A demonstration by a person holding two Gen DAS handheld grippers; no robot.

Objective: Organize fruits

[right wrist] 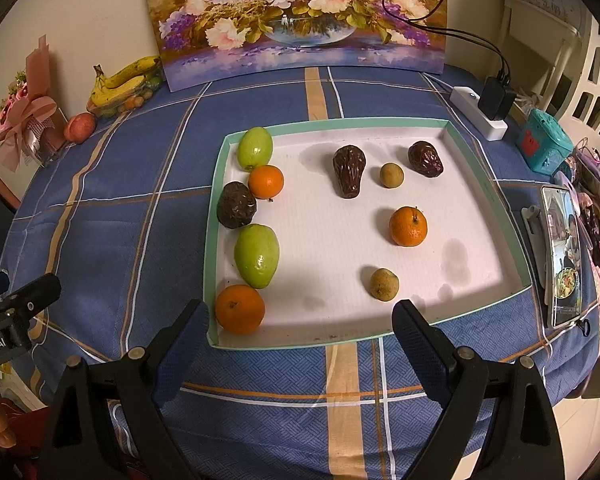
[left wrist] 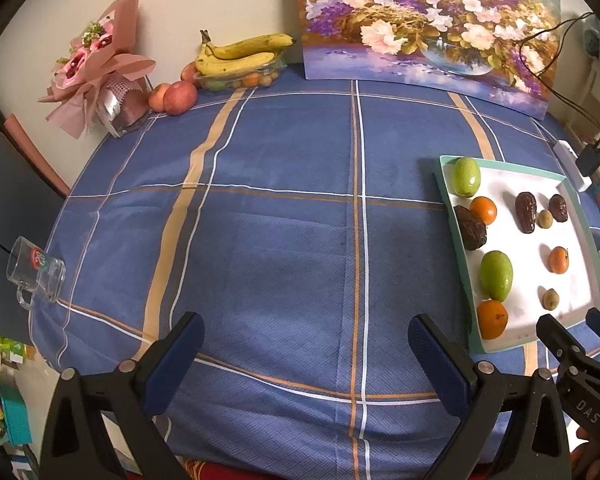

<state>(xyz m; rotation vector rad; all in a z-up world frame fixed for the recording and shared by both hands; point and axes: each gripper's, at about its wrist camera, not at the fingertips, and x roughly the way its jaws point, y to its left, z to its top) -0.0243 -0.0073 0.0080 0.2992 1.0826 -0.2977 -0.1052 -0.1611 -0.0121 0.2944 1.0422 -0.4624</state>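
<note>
Tray [right wrist: 476,160] holds oranges [right wrist: 407,226], green fruits [right wrist: 257,255], dark fruits [right wrist: 349,170].

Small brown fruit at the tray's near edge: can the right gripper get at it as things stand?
Probably yes. The right gripper is open and empty, the small brown fruit lies just beyond it, apart from the other fruit.

tray [right wrist: 476,152] on table's [right wrist: 140,208] right | five fruits along its left wall | dates [right wrist: 349,171], longans [right wrist: 384,284] right | bananas [right wrist: 124,80] far left | phone [right wrist: 562,256] right of tray
</note>
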